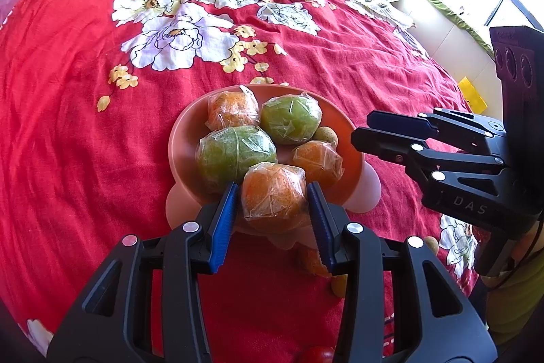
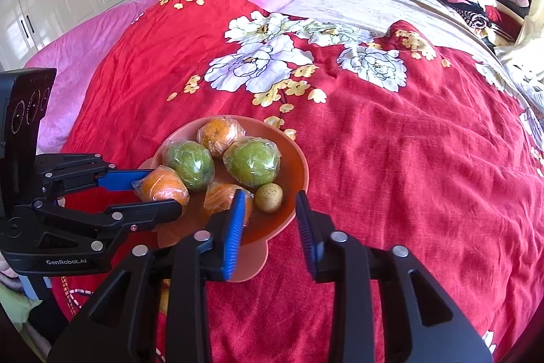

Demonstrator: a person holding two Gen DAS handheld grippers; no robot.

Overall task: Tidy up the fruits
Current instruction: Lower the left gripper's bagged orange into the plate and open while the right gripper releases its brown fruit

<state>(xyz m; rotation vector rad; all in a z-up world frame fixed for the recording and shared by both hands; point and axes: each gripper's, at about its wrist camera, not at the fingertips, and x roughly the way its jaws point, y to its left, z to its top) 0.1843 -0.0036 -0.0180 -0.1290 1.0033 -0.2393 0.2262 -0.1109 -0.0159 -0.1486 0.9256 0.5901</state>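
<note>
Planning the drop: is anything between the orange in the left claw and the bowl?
Nothing visible does. The left claw holds the wrapped orange at the bowl's near rim; a green fruit and another orange lie just beyond it.

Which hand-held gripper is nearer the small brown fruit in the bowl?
Right. The right hand-held gripper sits just in front of the small brown fruit; the left hand-held gripper is across the bowl, closed on a wrapped orange.

A red fruit point(image 1: 314, 356) at six o'clock is cut off by the frame's edge. The left gripper point(image 1: 272, 203) hides part of an orange fruit point(image 1: 311, 261) below the bowl point(image 1: 180, 138).
</note>
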